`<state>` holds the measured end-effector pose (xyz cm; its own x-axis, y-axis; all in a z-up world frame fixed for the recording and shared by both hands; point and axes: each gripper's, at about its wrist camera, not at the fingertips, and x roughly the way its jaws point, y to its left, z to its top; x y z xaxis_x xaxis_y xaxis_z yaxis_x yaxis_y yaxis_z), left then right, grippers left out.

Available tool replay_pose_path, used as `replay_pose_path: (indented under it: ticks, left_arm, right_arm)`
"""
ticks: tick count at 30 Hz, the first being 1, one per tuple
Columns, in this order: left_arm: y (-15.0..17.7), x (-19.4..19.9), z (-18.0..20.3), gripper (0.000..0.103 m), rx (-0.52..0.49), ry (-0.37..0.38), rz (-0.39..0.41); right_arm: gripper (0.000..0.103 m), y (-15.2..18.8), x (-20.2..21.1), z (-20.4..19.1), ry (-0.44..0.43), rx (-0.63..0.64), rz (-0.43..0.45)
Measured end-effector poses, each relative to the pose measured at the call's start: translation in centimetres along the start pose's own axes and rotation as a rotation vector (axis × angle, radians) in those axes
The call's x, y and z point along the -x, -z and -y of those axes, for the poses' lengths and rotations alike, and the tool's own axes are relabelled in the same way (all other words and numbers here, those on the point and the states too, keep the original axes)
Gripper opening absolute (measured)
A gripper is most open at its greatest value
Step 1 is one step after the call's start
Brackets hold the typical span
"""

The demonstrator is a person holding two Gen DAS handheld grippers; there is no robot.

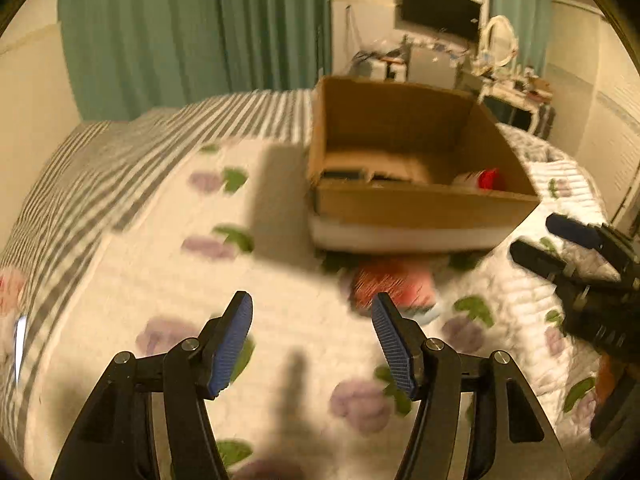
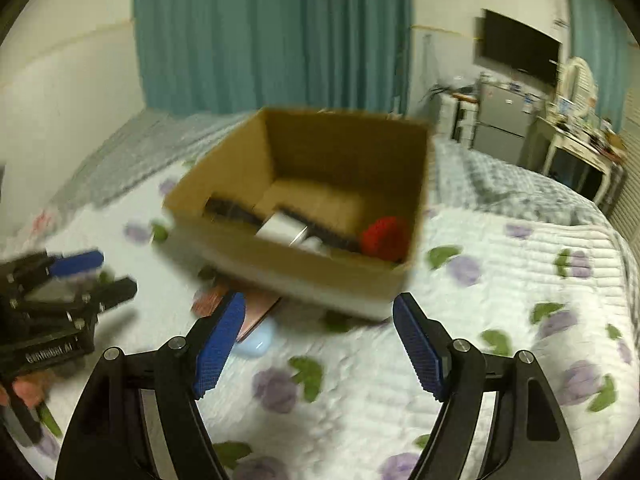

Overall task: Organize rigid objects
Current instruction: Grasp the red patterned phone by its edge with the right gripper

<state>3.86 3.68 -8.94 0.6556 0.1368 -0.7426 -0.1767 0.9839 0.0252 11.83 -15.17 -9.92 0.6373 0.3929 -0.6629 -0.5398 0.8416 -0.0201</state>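
Note:
An open cardboard box (image 1: 424, 204) (image 2: 304, 276) stands on the quilted bed. Inside it lie a red round object (image 1: 490, 179) (image 2: 386, 238), a white box (image 2: 282, 228) and dark items (image 2: 232, 208). A reddish flat object (image 1: 394, 282) (image 2: 250, 306) and a pale blue object (image 2: 256, 346) lie on the quilt in front of the box. My left gripper (image 1: 312, 344) is open and empty above the quilt, short of the reddish object; it also shows in the right wrist view (image 2: 104, 276). My right gripper (image 2: 320, 344) is open and empty before the box; it also shows in the left wrist view (image 1: 536, 240).
The floral quilt (image 2: 360, 380) covers the bed, with a striped sheet (image 1: 100, 168) beyond. Teal curtains (image 2: 272, 36), a wall TV (image 2: 518, 48), a small fridge (image 2: 504, 120) and a cluttered white desk (image 2: 576, 148) stand at the back right.

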Motion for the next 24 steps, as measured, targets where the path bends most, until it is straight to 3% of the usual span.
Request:
replay_pose_path:
  ticks: [5, 9, 17, 20, 24]
  left_arm:
    - [0.5, -0.4, -0.7, 0.065, 0.019, -0.035, -0.019]
    - [0.6, -0.5, -1.0, 0.065, 0.025, -0.046, -0.033]
    - [0.8, -1.4, -2.3, 0.065, 0.083, -0.062, -0.077]
    - [0.9, -1.7, -2.3, 0.065, 0.087, -0.068, -0.088]
    - [0.8, -2.0, -2.5, 0.065, 0.096, -0.072, -0.102]
  right_arm:
    - [0.076, 1.2, -3.3, -4.1, -0.034, 0.129, -0.054]
    - [0.072, 1.2, -5.7, -5.3, -0.05, 0.153, -0.099]
    - [0.063, 1.6, -8.6, -7.2, 0.007, 0.249, -0.126]
    - [0.052, 1.4, -9.1, -7.2, 0.046, 0.251, -0.119]
    - [0.05, 1.3, -8.7, -6.8, 0.046, 0.259, -0.103]
